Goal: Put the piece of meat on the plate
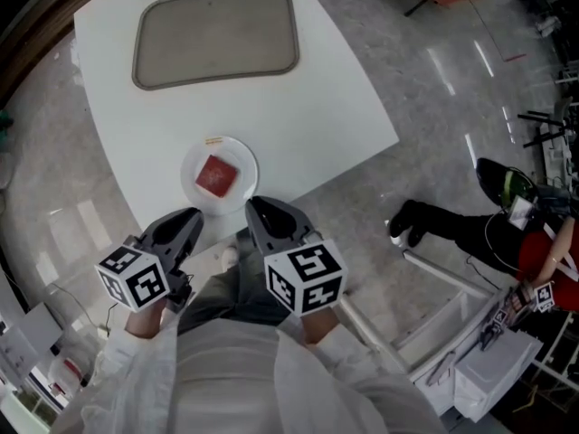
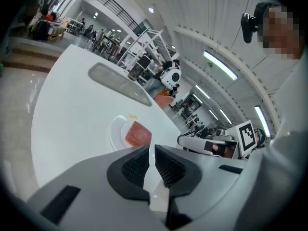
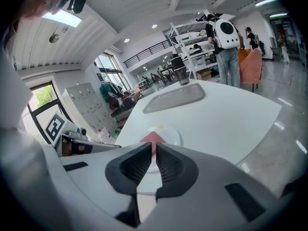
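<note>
A red square piece of meat [image 1: 217, 175] lies on a small white round plate [image 1: 194, 163] near the front edge of the white table [image 1: 308, 98]. My left gripper [image 1: 192, 217] hangs just in front of the plate's left side, its jaws shut with nothing between them. Just off the plate's right front hangs my right gripper [image 1: 258, 208], also shut and empty. The left gripper view shows the meat [image 2: 138, 134] on the plate [image 2: 115, 129] beyond its jaws [image 2: 150, 150]. In the right gripper view the meat [image 3: 153, 137] peeks over the closed jaws [image 3: 154, 150].
A grey-beige tray [image 1: 215, 36] lies at the table's far side. On the floor to the right is a person's black shoe and leg [image 1: 412, 220], with white racks and clutter [image 1: 479, 351] beyond. A person with a white backpack [image 3: 226, 32] stands behind the table.
</note>
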